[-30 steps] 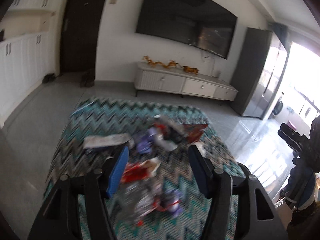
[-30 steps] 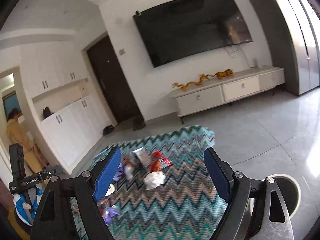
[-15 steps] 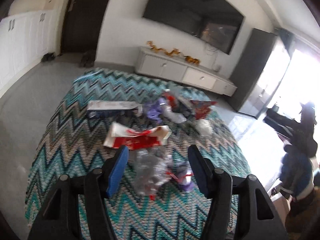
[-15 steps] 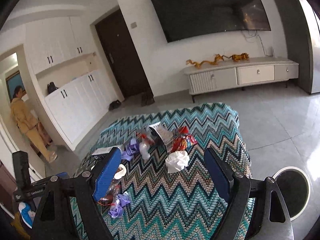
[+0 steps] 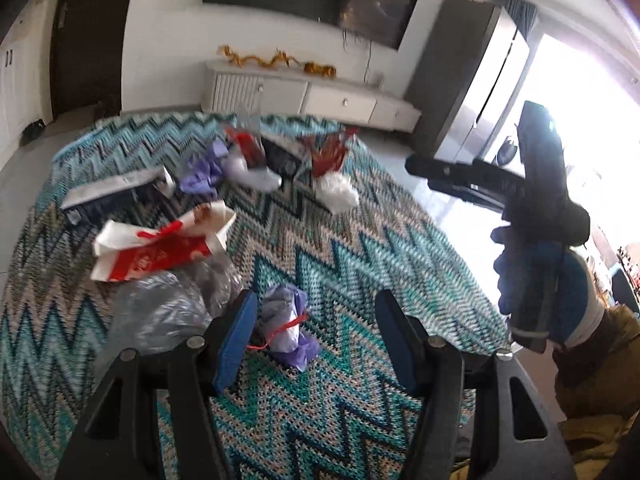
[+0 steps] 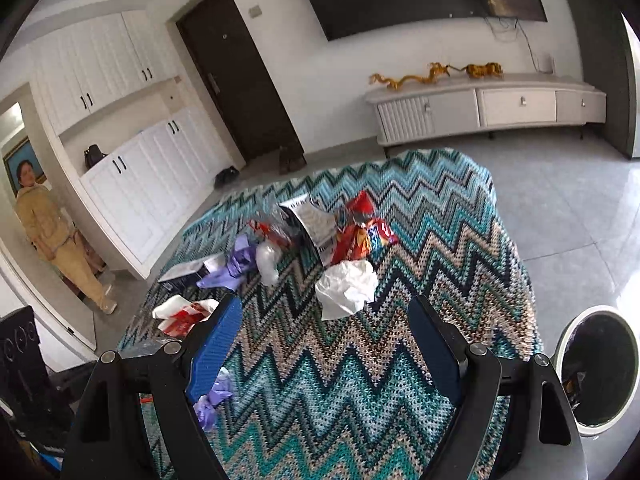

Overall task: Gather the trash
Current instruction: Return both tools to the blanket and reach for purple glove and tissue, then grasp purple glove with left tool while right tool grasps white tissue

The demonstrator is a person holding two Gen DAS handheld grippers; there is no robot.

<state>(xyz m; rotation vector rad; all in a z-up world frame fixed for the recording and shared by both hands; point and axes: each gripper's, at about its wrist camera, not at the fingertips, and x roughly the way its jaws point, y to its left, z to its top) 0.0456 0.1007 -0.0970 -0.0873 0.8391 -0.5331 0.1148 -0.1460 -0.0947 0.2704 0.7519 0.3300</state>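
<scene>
Trash lies scattered on a table under a zigzag cloth. My left gripper is open, above a purple wad tied with red string; a clear plastic bag and a red-and-white paper bag lie to its left. My right gripper is open, just short of a crumpled white tissue. Beyond it lie a red snack wrapper, a printed box and a purple glove. A white-rimmed trash bin stands on the floor at the right.
A white TV cabinet and wall TV stand beyond the table. A person in tan stands at the far left doorway. The other hand-held gripper shows at the right in the left wrist view. Grey tiled floor surrounds the table.
Both grippers have tilted down and moved closer over the table. The purple wad now sits between my left fingers; the white tissue is nearer my right gripper. Both stayed open.
</scene>
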